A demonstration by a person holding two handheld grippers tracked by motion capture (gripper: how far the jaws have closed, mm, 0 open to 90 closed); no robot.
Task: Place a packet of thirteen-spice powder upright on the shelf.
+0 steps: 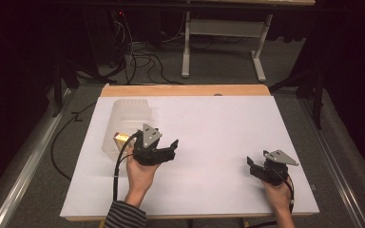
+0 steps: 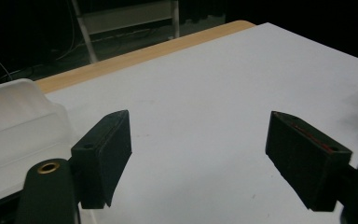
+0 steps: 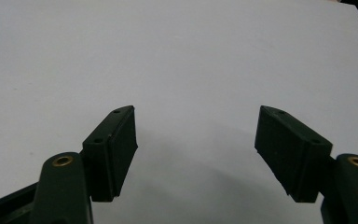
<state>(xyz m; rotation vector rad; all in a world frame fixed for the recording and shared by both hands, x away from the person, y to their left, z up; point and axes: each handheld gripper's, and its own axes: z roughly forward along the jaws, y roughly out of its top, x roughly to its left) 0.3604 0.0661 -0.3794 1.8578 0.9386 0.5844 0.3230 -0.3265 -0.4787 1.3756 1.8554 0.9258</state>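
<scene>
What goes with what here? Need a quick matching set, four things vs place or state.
Things:
1. left gripper
2. right gripper
3. clear plastic bin
4. yellow item

Descriptions:
A. inside the bin, at its near end
B. open, at the sheet's near right
C. far left of the white sheet
D. open, beside the bin

Pairs: 1-D, 2-B, 3-C, 4-A

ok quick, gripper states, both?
Left gripper: open, holding nothing, over the white sheet beside the clear bin.
Right gripper: open, holding nothing, over bare sheet.
</scene>
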